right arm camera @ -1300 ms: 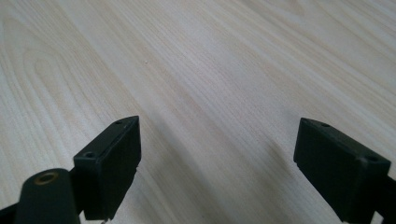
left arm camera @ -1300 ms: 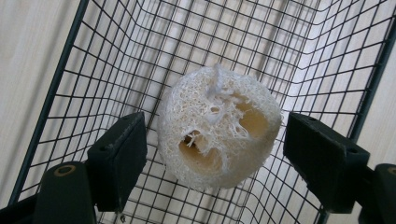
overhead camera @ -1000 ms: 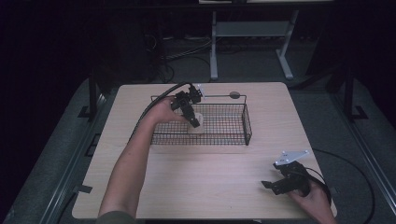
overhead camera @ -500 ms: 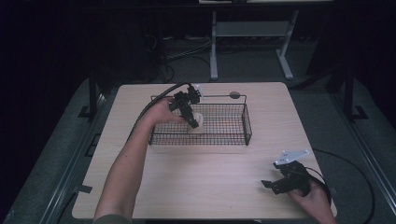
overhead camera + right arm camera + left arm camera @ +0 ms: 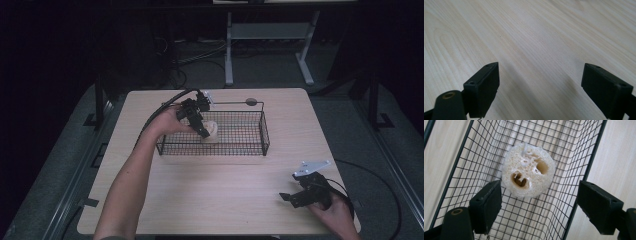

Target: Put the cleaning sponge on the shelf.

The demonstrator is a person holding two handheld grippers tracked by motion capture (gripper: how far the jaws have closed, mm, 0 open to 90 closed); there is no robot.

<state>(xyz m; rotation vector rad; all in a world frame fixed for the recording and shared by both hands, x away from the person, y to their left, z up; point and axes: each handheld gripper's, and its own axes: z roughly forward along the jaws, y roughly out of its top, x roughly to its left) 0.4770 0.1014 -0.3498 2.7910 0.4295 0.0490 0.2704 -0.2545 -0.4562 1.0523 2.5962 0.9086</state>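
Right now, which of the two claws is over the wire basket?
The left claw, open above the loofah piece inside the wire basket. The right claw is over bare table, near the front right corner.

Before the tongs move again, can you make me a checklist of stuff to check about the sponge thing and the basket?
1. Left tongs open wide: ok.
2. Loofah sponge lying inside the wire basket: ok.
3. Sponge free of the left tongs: cannot tell; one pad sits right at its edge.
4. Left tongs clear of the basket wall: cannot tell from these angles.
5. Right tongs open with nothing between them: ok.
6. Right tongs away from the basket, low over the bare table: ok.
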